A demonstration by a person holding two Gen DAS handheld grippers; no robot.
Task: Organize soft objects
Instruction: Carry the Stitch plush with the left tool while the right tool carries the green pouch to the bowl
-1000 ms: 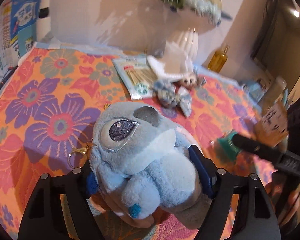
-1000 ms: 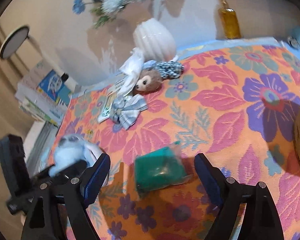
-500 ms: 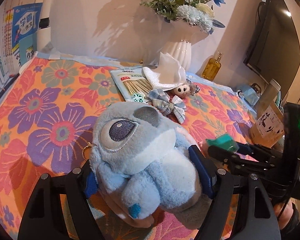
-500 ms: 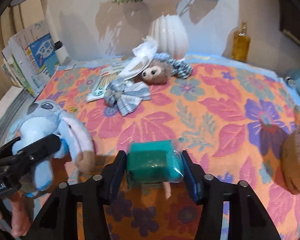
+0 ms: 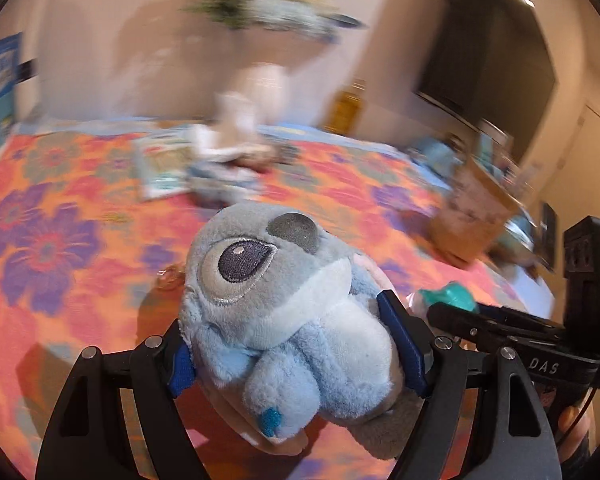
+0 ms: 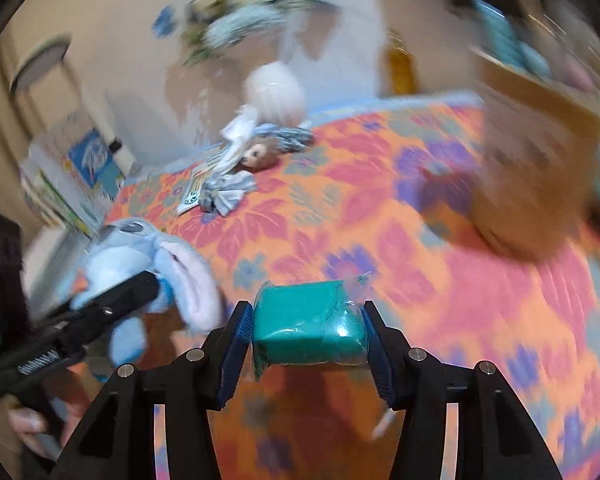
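Observation:
My left gripper (image 5: 292, 344) is shut on a blue plush toy (image 5: 276, 292), its blue pads pressing into the toy's sides above the floral cloth (image 5: 60, 240). In the right wrist view my right gripper (image 6: 308, 332) is shut on a green wrapped soft packet (image 6: 308, 324), lifted off the cloth. The left wrist view shows the right gripper (image 5: 452, 312) side-on just right of the plush, with the green packet (image 5: 456, 296) at its tips. The plush (image 6: 128, 240) and left gripper (image 6: 140, 284) show at the left of the right wrist view. Both views are blurred.
A brown cardboard box (image 6: 536, 168) stands at the right of the cloth. At the back lie a small brown bear toy (image 6: 260, 154), a plaid bow (image 6: 228, 192), a flat packet (image 6: 196, 188) and a white vase (image 6: 276, 92). Books (image 6: 72, 172) stack at the left.
My right gripper closed on the green packet and lifted it. Both grippers have swung to the right, and the brown box now looms larger. The left still holds the plush.

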